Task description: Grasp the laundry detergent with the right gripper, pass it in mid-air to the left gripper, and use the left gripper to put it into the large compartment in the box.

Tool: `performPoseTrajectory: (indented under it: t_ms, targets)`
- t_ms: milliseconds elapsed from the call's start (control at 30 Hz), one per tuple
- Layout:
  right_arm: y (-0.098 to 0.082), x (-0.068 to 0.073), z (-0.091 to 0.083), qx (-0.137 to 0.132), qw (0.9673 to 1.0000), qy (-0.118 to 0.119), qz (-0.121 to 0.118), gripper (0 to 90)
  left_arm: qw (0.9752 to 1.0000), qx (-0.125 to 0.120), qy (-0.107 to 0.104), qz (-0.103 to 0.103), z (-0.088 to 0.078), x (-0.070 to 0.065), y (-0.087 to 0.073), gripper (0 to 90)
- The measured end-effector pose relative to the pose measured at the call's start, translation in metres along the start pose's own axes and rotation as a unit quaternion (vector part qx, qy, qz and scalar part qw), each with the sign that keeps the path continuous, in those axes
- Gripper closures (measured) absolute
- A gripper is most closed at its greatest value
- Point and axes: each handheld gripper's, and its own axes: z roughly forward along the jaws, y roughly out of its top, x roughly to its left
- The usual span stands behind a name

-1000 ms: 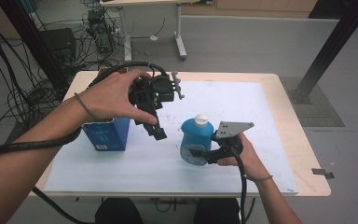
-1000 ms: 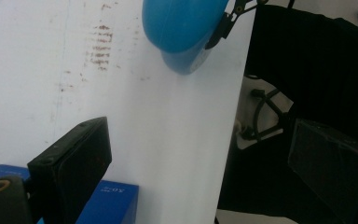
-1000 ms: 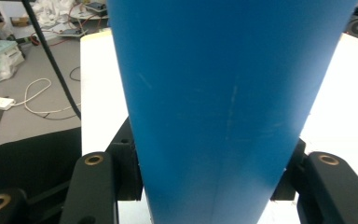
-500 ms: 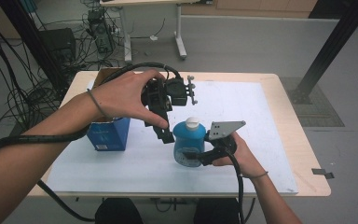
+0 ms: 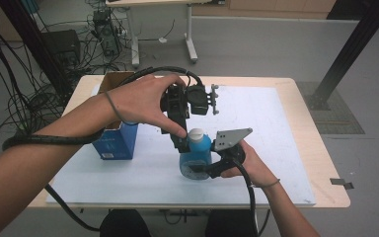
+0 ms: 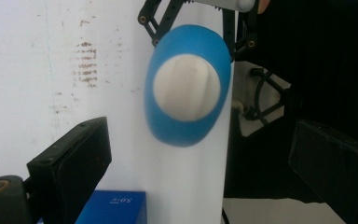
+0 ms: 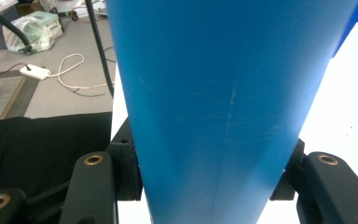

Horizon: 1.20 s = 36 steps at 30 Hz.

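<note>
Bottle [image 5: 196, 157], smooth blue plastic, oval-bodied, with round white cap [image 6: 187, 87].

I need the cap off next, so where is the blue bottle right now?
In the high view the blue bottle stands near the table's middle, clamped by the right gripper, right of the blue box, with the left gripper open just above its white cap.

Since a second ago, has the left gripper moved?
Yes. The left gripper has shifted right, away from the blue box, and now hangs over the blue bottle.
</note>
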Motion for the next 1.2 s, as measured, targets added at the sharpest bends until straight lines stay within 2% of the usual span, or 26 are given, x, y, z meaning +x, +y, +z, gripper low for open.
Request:
performPoseTrajectory:
  t_ms: [233, 500, 1200]
  targets:
    - [0.004, 0.001, 0.003, 0.005, 0.9999, 0.006, -0.011, 43.5, 0.9998, 0.018, -0.003, 0.009, 0.007, 0.000, 0.014, 5.9]
    - [0.004, 0.001, 0.005, 0.007, 0.9999, 0.009, -0.008, 43.5, 0.9994, 0.029, -0.004, 0.017, 0.012, -0.002, 0.023, 6.1]
    - [0.002, 0.002, 0.006, 0.003, 1.0000, 0.007, -0.003, 43.5, 0.9996, 0.023, 0.002, 0.017, 0.010, -0.004, 0.022, 6.2]
